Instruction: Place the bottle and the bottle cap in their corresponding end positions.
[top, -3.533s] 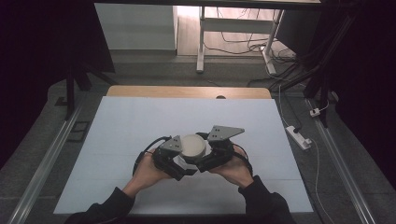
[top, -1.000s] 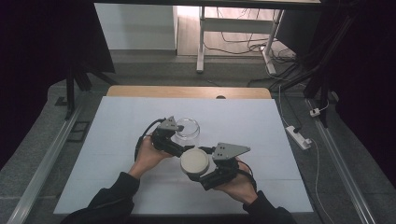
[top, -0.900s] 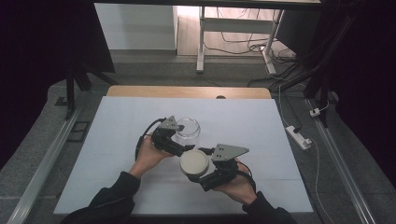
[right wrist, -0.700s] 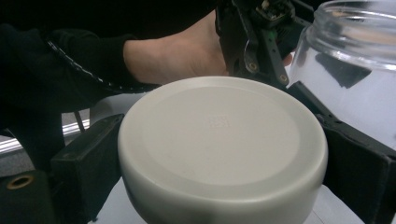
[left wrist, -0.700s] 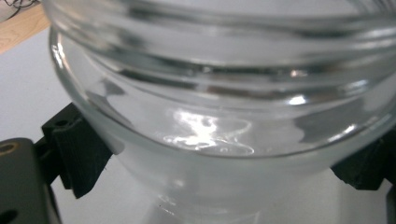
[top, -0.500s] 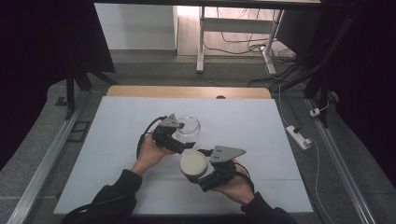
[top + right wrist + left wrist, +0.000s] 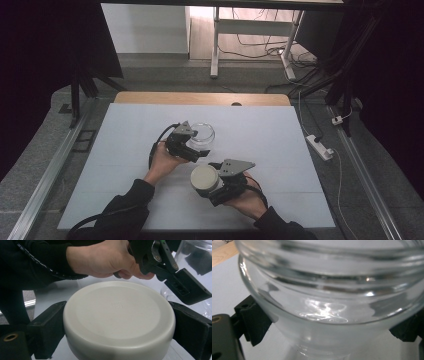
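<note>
A clear glass jar [image 7: 203, 133] stands lidless on the white table [image 7: 280, 145], a little left of centre. My left gripper [image 7: 197, 145] is shut on it; in the left gripper view the jar [image 7: 329, 290] sits between both black fingers [image 7: 253, 323]. Nearer the front, my right gripper [image 7: 207, 184] is shut on a round white lid [image 7: 201, 176], held apart from the jar. In the right gripper view the lid [image 7: 117, 315] lies flat side up between the fingers [image 7: 47, 332], with the left gripper [image 7: 162, 262] and the jar [image 7: 197, 255] behind it.
A wooden strip [image 7: 200, 98] runs along the table's far edge. A white power strip [image 7: 318, 145] lies off the right edge. Metal rails [image 7: 50, 170] run along both sides. Bare table surface spreads to the left, right and back.
3.5 s ago both grippers held the lidded jar together. The lid has since come off, and my right gripper has carried it toward the front. Over the last second, both barely moved.
</note>
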The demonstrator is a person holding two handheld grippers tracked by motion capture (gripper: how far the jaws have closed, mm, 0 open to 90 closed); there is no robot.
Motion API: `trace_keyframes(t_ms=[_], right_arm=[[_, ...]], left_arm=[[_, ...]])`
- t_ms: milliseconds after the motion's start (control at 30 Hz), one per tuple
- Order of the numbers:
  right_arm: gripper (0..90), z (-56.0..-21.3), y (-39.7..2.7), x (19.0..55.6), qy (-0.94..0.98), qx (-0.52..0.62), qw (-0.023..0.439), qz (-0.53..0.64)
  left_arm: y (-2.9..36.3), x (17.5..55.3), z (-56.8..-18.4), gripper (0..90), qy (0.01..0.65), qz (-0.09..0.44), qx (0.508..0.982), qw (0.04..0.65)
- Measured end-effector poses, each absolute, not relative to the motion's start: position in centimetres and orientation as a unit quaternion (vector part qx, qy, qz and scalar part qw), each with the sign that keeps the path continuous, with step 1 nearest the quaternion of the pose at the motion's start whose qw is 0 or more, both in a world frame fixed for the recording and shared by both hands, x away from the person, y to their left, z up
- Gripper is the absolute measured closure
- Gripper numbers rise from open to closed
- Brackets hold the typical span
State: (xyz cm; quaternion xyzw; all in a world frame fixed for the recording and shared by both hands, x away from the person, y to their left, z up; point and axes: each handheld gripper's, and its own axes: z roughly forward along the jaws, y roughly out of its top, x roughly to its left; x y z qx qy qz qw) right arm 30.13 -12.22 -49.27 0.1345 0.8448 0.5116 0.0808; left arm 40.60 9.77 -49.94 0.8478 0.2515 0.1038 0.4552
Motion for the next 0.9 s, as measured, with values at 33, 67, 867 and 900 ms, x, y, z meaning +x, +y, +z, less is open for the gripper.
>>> trace_keyframes(t_ms=[33,67,867,900], right_arm=[[7.6,-49.5,-12.1,30.2,0.845,0.135,0.080,0.511],[7.6,-49.5,-12.1,30.2,0.845,0.135,0.080,0.511],[7.5,-53.3,-10.5,31.5,0.871,0.141,0.069,0.465],[7.5,-53.3,-10.5,31.5,0.871,0.141,0.069,0.465]], left_arm=[[9.7,40.7,-50.1,7.8,0.252,0.106,0.849,0.453],[9.7,40.7,-50.1,7.8,0.252,0.106,0.849,0.453],[9.5,41.2,-52.8,7.8,0.261,0.114,0.854,0.436],[9.6,41.3,-52.8,7.8,0.261,0.113,0.854,0.435]])
